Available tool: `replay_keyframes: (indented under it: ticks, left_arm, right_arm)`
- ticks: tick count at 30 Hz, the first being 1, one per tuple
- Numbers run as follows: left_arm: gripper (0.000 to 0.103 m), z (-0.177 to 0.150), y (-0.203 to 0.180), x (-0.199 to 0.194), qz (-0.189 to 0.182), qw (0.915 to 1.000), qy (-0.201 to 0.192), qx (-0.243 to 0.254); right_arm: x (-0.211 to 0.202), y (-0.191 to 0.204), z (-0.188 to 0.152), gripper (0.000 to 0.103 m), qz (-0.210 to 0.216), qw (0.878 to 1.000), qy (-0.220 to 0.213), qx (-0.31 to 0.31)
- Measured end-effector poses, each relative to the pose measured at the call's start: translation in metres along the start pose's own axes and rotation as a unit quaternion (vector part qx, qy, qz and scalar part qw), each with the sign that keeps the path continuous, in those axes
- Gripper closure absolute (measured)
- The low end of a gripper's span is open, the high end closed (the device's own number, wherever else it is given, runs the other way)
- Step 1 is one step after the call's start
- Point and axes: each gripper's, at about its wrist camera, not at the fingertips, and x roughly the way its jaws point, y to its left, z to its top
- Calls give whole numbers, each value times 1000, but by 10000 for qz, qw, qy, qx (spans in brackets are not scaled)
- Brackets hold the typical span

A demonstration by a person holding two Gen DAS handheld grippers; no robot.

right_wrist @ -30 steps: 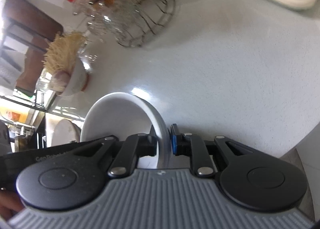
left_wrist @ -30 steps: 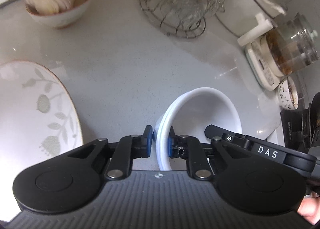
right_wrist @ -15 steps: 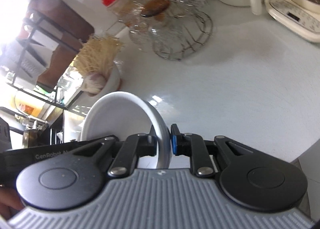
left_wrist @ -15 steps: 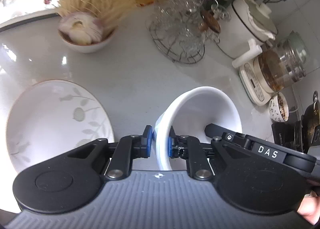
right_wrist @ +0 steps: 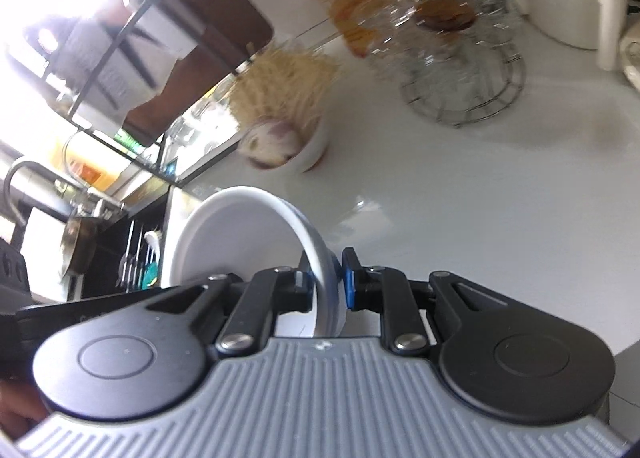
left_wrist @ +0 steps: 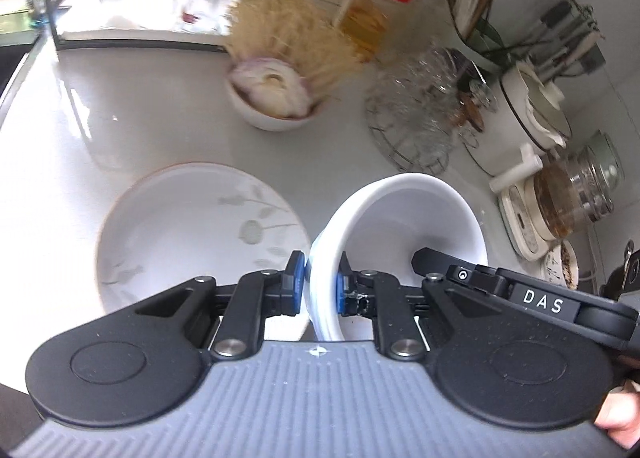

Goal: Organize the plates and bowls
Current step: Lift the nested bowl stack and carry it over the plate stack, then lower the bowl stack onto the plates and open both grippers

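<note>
Containers first: small white bowl (left_wrist: 276, 113) at the back of the tabletop (left_wrist: 132, 125) holds a purple-white onion or garlic bulb plus a bundle of pale dry noodles sticking up; same bowl shows in the right view (right_wrist: 308, 145). Red-lidded clear jar (left_wrist: 372, 13) behind it has yellowish contents, too blurred to name. Wire rack (left_wrist: 416, 129) to the right is loaded with clear glassware. White pot (left_wrist: 528, 117) further right, contents not readable. Glass kettle (left_wrist: 572, 193) on a cream base holds brownish liquid or leaves. Small patterned cup (left_wrist: 560, 266) near the right edge has something dark inside.

White bowl (left_wrist: 400, 234): plain glossy white, empty, tipped on edge with its opening facing right in the left view, held off the tabletop. Left gripper (left_wrist: 318, 288) fingers are closed tight on its rim, one blue pad outside, one inside. In the right view the bowl (right_wrist: 244, 234) opens to the left; right gripper (right_wrist: 326, 286) fingers are likewise clamped on the opposite rim, blue pad on the outer wall. So both grippers pinch the same bowl from either side.

Plate (left_wrist: 188, 234): white, shallow, thin brownish rim, grey leaf-and-flower print, empty, flat on the tabletop just left of the bowl and partly behind the left gripper.
</note>
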Motion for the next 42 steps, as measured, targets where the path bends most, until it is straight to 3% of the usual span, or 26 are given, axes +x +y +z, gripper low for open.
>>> replay_keyframes:
  ticks: [10, 16, 29, 42]
  left_arm:
    - [85, -27, 54, -6, 264, 9974, -66, -673]
    - [85, -32, 83, 3, 297, 9944, -75, -1012]
    - [85, -17, 109, 26, 446, 9921, -177, -1159]
    - [85, -9, 111, 45, 504, 9940, -17, -965]
  right_arm:
    - [39, 32, -13, 85, 108, 9976, 498, -472]
    - [67, 50, -19, 85, -41, 9936, 754, -842]
    - [106, 71, -14, 85, -198, 9845, 920, -1482]
    - [121, 63, -10, 85, -167, 9861, 957, -1346]
